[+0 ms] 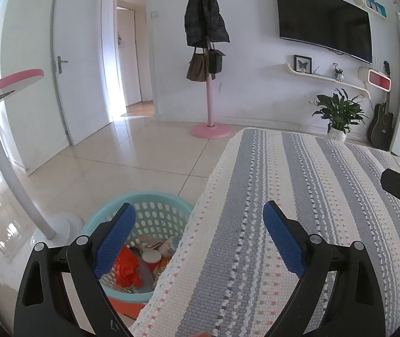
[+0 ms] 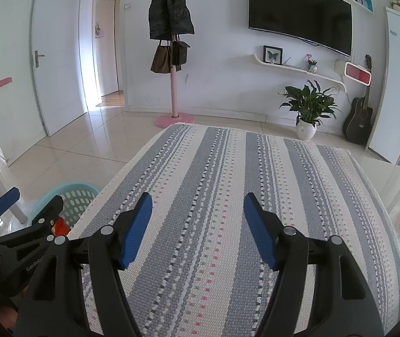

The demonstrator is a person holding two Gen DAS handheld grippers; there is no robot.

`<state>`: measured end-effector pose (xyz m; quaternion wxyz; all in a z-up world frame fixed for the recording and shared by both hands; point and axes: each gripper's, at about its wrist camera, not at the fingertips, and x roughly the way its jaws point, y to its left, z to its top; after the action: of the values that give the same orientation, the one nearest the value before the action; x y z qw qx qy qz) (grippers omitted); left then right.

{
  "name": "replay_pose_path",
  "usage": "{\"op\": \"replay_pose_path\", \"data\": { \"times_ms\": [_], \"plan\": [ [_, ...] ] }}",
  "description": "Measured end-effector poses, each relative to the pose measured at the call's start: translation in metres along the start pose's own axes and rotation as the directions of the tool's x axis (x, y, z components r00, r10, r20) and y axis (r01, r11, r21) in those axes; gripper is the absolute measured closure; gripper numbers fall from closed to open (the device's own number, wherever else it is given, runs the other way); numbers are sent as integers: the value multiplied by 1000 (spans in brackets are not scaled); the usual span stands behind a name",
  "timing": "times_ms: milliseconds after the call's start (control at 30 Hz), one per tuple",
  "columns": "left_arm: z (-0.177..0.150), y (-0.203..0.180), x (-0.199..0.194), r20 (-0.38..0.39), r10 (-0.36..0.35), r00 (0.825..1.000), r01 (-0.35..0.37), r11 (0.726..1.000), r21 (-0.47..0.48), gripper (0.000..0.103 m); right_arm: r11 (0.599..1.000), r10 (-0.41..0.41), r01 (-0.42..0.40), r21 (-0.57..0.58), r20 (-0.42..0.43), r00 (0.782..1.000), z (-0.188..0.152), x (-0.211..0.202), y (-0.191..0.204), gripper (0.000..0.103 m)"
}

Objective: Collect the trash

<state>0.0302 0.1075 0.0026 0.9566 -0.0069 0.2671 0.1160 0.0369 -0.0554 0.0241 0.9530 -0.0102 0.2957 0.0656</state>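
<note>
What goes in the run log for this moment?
left claw: open, empty | right claw: open, empty | striped cloth: bare | basket: holds trash

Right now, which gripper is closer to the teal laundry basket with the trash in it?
Left. The left gripper hovers at the striped tablecloth's edge, one finger over the teal basket. The right gripper is over the middle of the cloth, farther from the basket.

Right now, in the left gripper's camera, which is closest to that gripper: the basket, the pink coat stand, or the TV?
From the left gripper:
1. Basket, just below, on the floor beside the table.
2. Pink coat stand, across the floor.
3. TV, on the far wall, right.
</note>
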Motion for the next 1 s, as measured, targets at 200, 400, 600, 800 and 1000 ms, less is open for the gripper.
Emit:
{"op": "replay_pose_path", "data": {
  "times_ms": [200,400,600,800,1000],
  "plan": [
    [0,0,0,0,-1,1000,1,1000,-1,14,1000,1,-1,4,-2,1000,0,1,0,39],
    [0,0,0,0,1,1000,-1,1000,0,14,1000,1,-1,6,-2,1000,0,1,0,39],
    [0,0,0,0,0,1000,0,1000,0,14,1000,2,-2,5,-2,1000,0,1,0,39],
    [0,0,1,0,-1,1000,1,1000,1,14,1000,1,-1,6,-2,1000,0,1,0,39],
    [0,0,1,-1,0,1000,0,1000,1,14,1000,2,-2,9,-6,1000,-1,1,0,39]
  ]
}}
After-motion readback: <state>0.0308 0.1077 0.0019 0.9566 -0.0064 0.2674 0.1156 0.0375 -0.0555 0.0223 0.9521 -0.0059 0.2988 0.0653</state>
